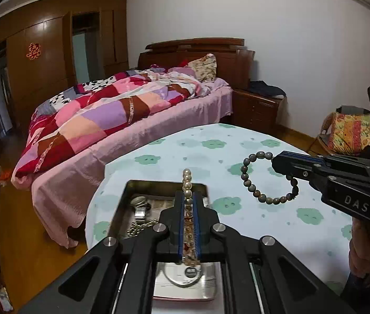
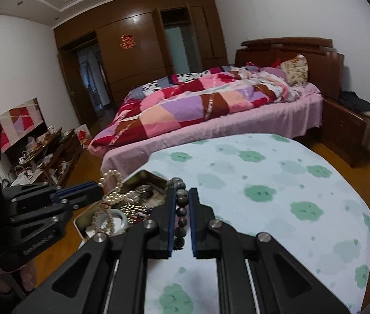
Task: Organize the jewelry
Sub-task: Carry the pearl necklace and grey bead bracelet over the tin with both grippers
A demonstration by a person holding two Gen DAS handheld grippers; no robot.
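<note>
My left gripper [image 1: 188,196] is shut on a pearl bracelet [image 1: 187,180] and holds it over an open metal tin [image 1: 122,204]. The tin holds a watch [image 1: 140,206], a gold chain and other pieces. My right gripper [image 2: 181,192] is shut on a dark grey bead bracelet [image 2: 181,198] and holds it above the table, just right of the tin [image 2: 143,176]. In the left wrist view the dark bracelet [image 1: 253,188] hangs as a ring from the right gripper [image 1: 279,159]. In the right wrist view the pearls [image 2: 111,196] hang from the left gripper [image 2: 98,191].
The table [image 2: 276,209] has a pale cloth with green flower shapes. A bed [image 2: 211,110] with a patchwork quilt stands beyond it, a wooden nightstand [image 2: 347,130] to the right, a cluttered low shelf [image 2: 46,154] to the left.
</note>
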